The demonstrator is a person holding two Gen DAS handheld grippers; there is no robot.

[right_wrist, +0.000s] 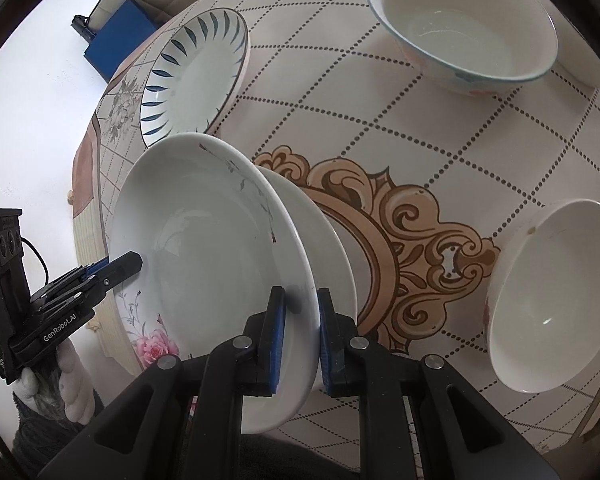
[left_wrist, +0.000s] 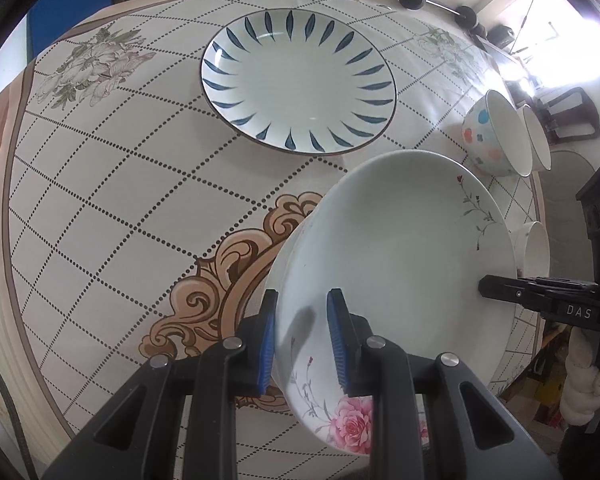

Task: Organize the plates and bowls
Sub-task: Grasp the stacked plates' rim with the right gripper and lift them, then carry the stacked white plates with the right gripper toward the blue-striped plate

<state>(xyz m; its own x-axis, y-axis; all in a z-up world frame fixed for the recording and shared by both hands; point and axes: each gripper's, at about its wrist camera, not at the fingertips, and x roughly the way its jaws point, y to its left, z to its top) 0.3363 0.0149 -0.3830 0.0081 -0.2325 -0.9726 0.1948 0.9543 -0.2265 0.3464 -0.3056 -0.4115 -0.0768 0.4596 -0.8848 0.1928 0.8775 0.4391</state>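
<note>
Rose-print plate point(left_wrist: 400, 248) held tilted above the bench point(left_wrist: 112, 184), pinched at opposite rims. Left gripper point(left_wrist: 302, 344): jaws closed on near rim by the pink flower. Right gripper point(right_wrist: 302, 338): jaws clamped on other rim. Blue-leaf plate point(left_wrist: 298, 80) flat beyond (well apart). Bowls point(right_wrist: 460, 28) along the bench's edge.

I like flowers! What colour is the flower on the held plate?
Pink, on the white plate, clearest in the left wrist view.
</note>
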